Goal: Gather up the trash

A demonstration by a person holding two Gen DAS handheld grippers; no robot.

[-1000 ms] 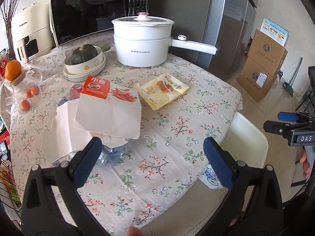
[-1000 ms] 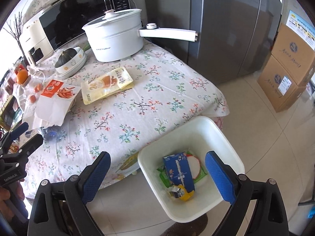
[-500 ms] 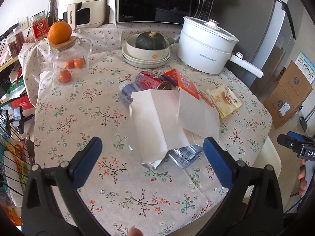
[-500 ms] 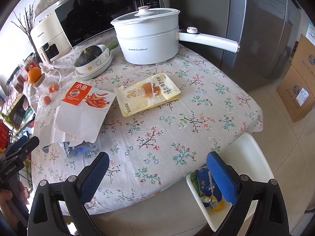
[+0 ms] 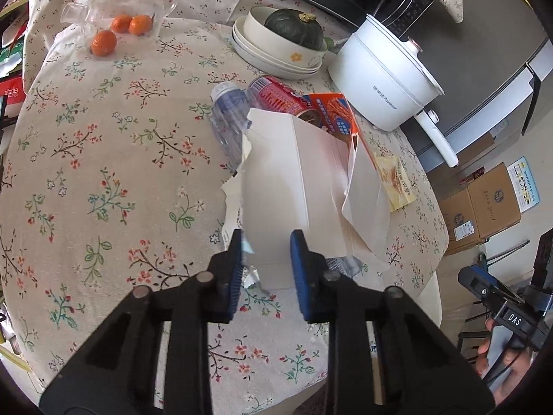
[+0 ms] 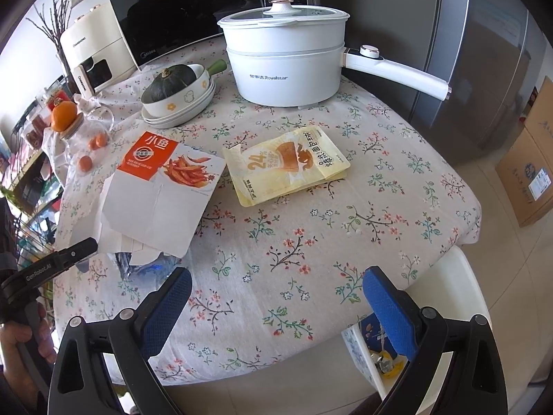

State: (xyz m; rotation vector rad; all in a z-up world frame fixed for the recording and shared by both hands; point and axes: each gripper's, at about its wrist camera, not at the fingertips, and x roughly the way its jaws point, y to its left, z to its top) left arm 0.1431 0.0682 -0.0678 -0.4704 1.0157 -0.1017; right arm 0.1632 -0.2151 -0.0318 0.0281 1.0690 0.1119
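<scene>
A flattened white carton with orange print lies over a clear plastic bottle and a red can on the flowered tablecloth. My left gripper is closing on the carton's near end, which fills the gap from pad to pad. The right wrist view shows the same carton with the left gripper at its lower left edge. A yellow snack pouch lies flat mid-table. My right gripper hangs open over the table's front edge with nothing between its fingers.
A white bin holding wrappers stands on the floor under the table's right front edge. A white pot, stacked bowls with a pumpkin and a glass jar with oranges stand farther back. Cardboard boxes sit beside the fridge.
My left gripper rolled, came in low toward the carton, and its jaws went from wide apart to narrow around the carton's end. The right gripper shifted from over the bin to over the table.
</scene>
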